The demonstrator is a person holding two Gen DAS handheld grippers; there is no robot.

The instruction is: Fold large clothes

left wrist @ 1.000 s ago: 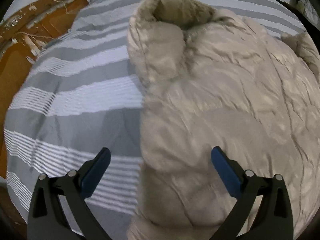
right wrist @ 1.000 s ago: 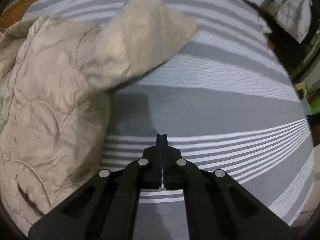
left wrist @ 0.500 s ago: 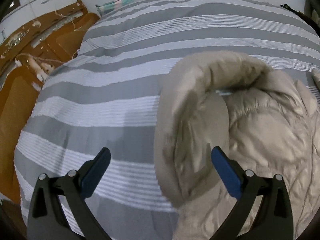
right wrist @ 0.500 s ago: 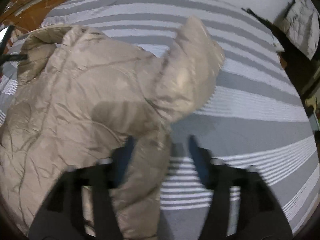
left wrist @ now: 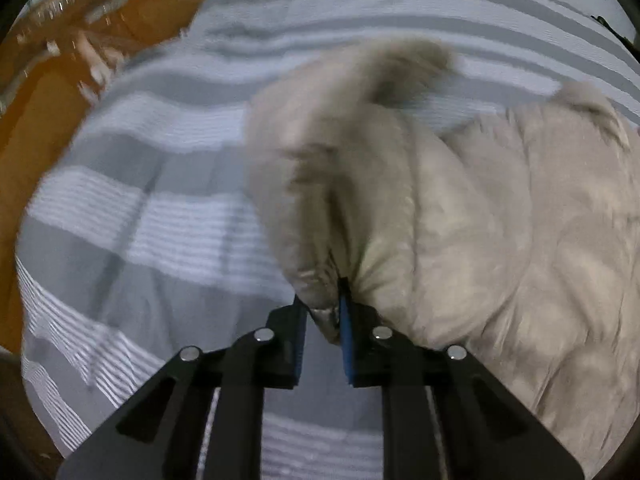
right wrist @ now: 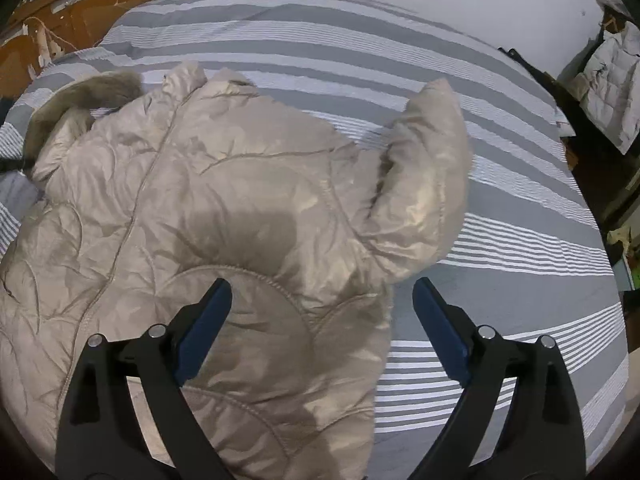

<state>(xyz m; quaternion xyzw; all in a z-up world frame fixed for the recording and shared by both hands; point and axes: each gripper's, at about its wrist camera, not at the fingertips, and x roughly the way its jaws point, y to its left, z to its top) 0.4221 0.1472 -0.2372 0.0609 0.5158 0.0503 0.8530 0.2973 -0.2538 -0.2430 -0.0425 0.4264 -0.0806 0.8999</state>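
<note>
One striped bed (right wrist: 360, 48) fills both views, and one beige quilted jacket (right wrist: 224, 200) sprawls across it, one sleeve (right wrist: 424, 184) flopped outward. Two tools: the left tool (left wrist: 322, 312) is closing, pinching a fold of the jacket; the right tool (right wrist: 322, 320) is opening, released, hovering over the hem

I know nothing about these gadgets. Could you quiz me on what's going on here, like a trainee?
1. True or false: the left hand-held gripper has jacket fabric between its fingers.
2. What does the jacket lie on: A) a wooden floor, B) a striped bed cover, C) a chair?
3. Fill in: the sleeve next to the right hand-held gripper sticks ____ from the bed.

Key: 1 true, its jaws are closing on a fold. 2 B. 3 up; that gripper's jaws are opening, their pads off the jacket.
</note>
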